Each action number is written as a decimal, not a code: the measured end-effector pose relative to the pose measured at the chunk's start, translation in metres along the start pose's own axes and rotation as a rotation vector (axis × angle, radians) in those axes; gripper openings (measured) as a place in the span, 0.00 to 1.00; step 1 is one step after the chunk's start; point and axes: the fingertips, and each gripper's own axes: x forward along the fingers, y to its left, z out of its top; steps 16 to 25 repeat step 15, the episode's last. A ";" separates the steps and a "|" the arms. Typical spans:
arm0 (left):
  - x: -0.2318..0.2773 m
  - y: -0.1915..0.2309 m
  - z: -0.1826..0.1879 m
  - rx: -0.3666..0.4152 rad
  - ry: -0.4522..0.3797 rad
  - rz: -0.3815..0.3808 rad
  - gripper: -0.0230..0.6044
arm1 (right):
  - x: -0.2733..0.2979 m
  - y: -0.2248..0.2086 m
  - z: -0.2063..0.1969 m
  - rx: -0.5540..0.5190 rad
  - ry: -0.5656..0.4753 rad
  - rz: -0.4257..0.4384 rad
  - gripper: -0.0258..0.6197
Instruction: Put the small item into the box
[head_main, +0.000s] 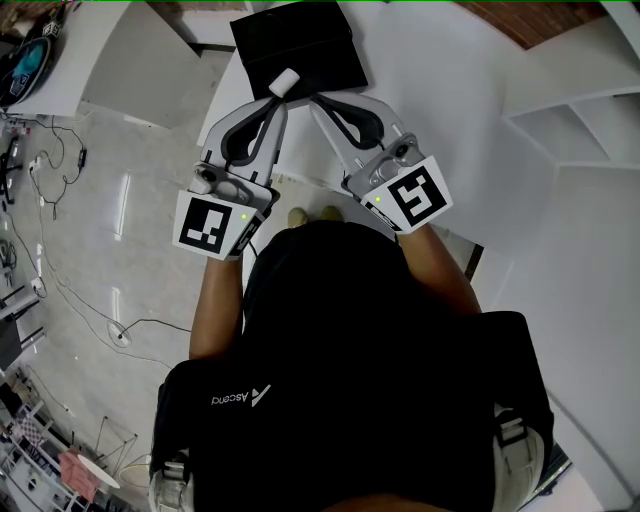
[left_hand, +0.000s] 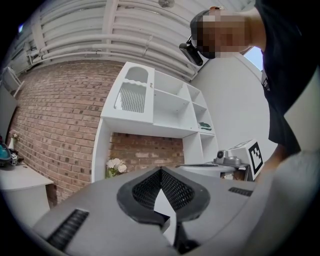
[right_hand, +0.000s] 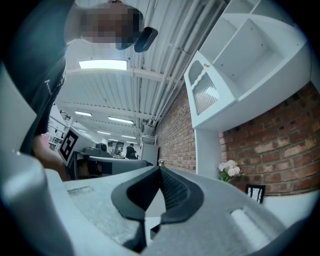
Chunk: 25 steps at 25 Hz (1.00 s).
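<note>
- Head view alone shows small white item (head_main: 285, 82), on black box's (head_main: 300, 40) near edge, at left gripper's (head_main: 277, 100) tip.
- Left gripper view: jaws closed together, empty; item unseen.
- Right gripper (right_hand: 160, 170): jaws closed, empty.

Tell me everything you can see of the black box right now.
The black box is matte and rectangular, lying slightly askew on the white table at the top of the head view. A small white item shows over its near edge, at the tips of the left hand-held gripper; contact is unclear. Whether the box is open cannot be told.
</note>
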 end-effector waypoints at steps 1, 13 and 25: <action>0.000 0.000 0.000 0.001 0.000 0.000 0.03 | 0.000 0.000 0.000 0.000 -0.002 0.001 0.04; 0.001 -0.002 -0.003 -0.001 0.004 -0.015 0.03 | -0.002 -0.002 -0.001 -0.004 -0.003 -0.005 0.04; 0.001 -0.002 -0.004 -0.002 0.004 -0.016 0.03 | -0.002 -0.003 -0.002 -0.013 -0.004 -0.004 0.04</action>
